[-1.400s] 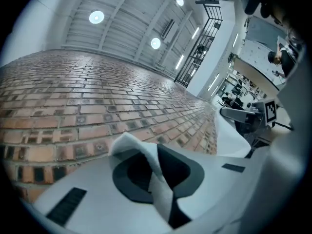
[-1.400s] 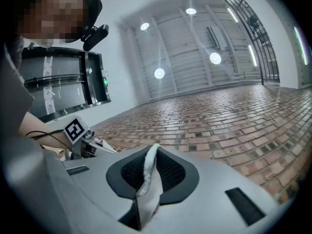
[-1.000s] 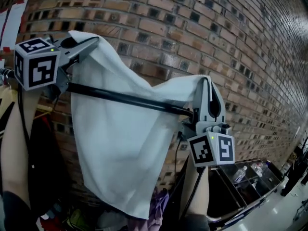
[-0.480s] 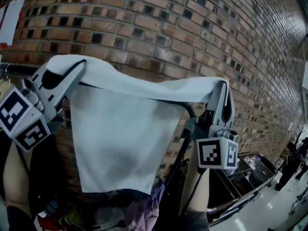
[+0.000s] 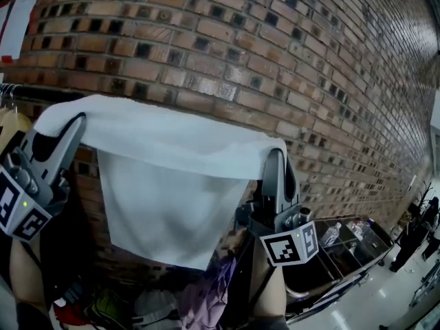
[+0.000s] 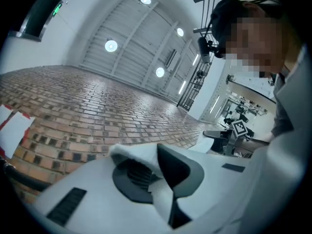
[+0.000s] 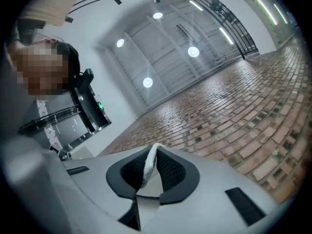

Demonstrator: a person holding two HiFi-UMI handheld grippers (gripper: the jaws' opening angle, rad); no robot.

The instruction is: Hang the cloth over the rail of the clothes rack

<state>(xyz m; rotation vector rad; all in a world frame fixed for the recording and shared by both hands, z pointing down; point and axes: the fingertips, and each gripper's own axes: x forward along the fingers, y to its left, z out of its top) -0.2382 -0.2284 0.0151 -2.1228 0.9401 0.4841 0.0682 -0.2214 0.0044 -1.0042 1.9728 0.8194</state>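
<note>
cloth (image 5: 172, 184) has come down since a second ago and now lies over rail (image 5: 41, 93), hanging before wall (image 5: 275, 60) | left hand-held gripper (image 5: 77, 121) and right hand-held gripper (image 5: 273, 154) each clamp a top corner | likely next: release

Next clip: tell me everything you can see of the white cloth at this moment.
The cloth is plain white, thin, soft-looking fabric with no print. Its top edge runs stretched between the left gripper and the right gripper, each shut on an upper corner. A brighter band along the top folds toward the camera, apparently over the dark rail, which shows only left of the cloth. The longer, shaded part hangs flat before the brick wall, its lower edge free.
</note>
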